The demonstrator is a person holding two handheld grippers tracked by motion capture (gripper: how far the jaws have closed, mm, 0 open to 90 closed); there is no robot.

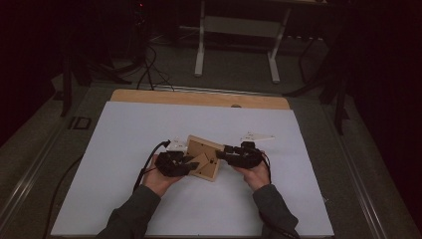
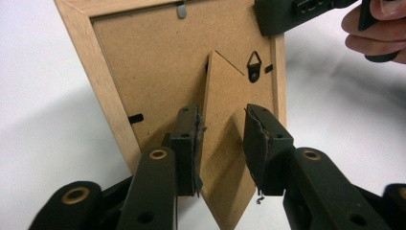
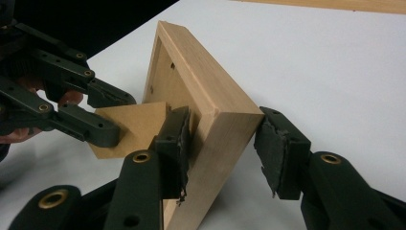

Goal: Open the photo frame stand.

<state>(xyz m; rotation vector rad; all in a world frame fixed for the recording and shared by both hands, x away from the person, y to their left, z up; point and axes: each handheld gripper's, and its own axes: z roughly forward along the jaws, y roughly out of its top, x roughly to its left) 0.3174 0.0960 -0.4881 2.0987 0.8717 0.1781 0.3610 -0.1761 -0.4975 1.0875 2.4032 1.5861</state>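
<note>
- The wooden picture frame [image 1: 203, 157] stands tilted, back side showing, near the middle of the white tabletop [image 1: 124, 149], between the two hands.
- The left gripper [image 2: 221, 143] has its fingers parted around the frame's cardboard easel stand [image 2: 225, 158]; one pad lies against it, the other stands off.
- The right gripper [image 3: 222, 148] straddles the frame's corner, fingers open; the left pad is close against the frame, the right pad off the wood.

A light wooden picture frame [image 1: 203, 158] stands tilted near the middle of the white table, its brown fibreboard back turned to the left. Its triangular easel stand [image 2: 225, 158] is swung out from that back.
</note>
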